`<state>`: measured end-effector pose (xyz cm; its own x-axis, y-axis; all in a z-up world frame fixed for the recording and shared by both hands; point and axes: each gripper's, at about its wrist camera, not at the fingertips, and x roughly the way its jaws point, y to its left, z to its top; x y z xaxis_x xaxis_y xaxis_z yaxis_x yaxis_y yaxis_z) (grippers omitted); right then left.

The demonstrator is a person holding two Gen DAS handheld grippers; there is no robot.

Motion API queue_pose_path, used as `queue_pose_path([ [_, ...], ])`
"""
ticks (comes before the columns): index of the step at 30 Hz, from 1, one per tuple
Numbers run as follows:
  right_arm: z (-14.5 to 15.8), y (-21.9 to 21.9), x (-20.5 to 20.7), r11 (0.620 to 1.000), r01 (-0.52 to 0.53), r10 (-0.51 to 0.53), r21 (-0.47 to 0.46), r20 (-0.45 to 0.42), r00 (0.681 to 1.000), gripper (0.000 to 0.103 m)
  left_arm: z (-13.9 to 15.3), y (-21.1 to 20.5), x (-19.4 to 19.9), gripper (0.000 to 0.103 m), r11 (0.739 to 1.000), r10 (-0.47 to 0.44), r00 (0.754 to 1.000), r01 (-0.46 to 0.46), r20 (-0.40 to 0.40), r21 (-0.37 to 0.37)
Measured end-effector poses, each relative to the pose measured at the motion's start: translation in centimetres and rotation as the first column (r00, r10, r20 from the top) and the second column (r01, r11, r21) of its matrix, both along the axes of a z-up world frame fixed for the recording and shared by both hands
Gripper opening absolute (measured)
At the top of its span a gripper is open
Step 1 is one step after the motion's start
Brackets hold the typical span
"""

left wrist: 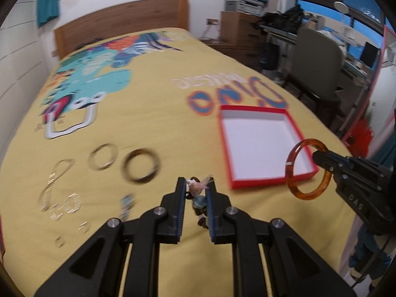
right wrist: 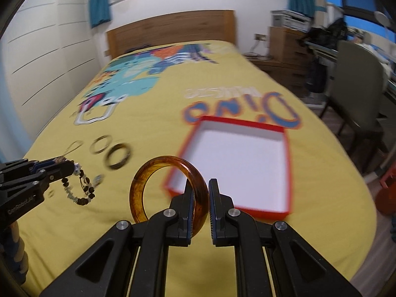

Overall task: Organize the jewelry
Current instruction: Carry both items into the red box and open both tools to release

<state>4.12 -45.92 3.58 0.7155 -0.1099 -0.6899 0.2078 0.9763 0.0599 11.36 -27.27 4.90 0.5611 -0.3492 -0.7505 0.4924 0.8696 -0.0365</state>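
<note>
A red box with a white inside (left wrist: 262,146) (right wrist: 237,163) lies open on the yellow bedspread. My right gripper (right wrist: 200,193) (left wrist: 319,158) is shut on an amber bangle (right wrist: 168,188) (left wrist: 307,170) and holds it above the bed at the box's near left corner. My left gripper (left wrist: 195,185) (right wrist: 71,168) is shut on a dark beaded bracelet with charms (left wrist: 198,198) (right wrist: 81,190), which hangs below it. A dark bangle (left wrist: 141,165) (right wrist: 118,158), a gold ring bangle (left wrist: 104,159) (right wrist: 100,144) and a thin chain (left wrist: 57,180) lie on the bed to the left.
Small gold pieces (left wrist: 66,205) lie near the bed's left front. A wooden headboard (left wrist: 121,22) stands at the far end. A chair (left wrist: 319,59) and a cluttered desk stand right of the bed. A red object (right wrist: 386,193) sits on the floor at right.
</note>
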Motion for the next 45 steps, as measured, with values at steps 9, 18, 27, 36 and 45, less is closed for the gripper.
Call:
queue_pose_path([
  [9, -2.9, -7.5, 3.2, 0.995, 0.1, -0.101, -0.028, -0.055, 0.993, 0.011, -3.0, -9.9, 5.2, 0.014, 0.995, -0.096, 0.993, 0.096, -0.073, -0.013],
  [18, -7.3, -9.0, 5.7, 0.997, 0.058, -0.066, -0.051, -0.162, 0.985, 0.011, -9.2, -14.3, 7.3, 0.014, 0.988, -0.146, 0.973, 0.152, -0.18, 0.022],
  [27, -10.3, -8.0, 6.3, 0.998, -0.007, -0.007, -0.056, -0.236, 0.972, 0.011, -13.4, -13.7, 8.0, 0.015, 0.989, -0.102, 0.963, 0.125, -0.248, 0.079],
  [36, -11.1, -7.2, 7.0, 0.994, -0.086, 0.065, -0.068, -0.268, 0.961, 0.01, -13.4, -11.5, 7.5, 0.016, 0.986, 0.129, 0.946, -0.092, -0.298, 0.136],
  [45, -11.0, -3.4, 8.7, 0.972, -0.233, 0.214, -0.038, -0.281, 0.936, 0.011, -13.0, -6.4, 6.8, 0.016, 0.951, 0.301, 0.904, -0.263, -0.304, 0.16],
])
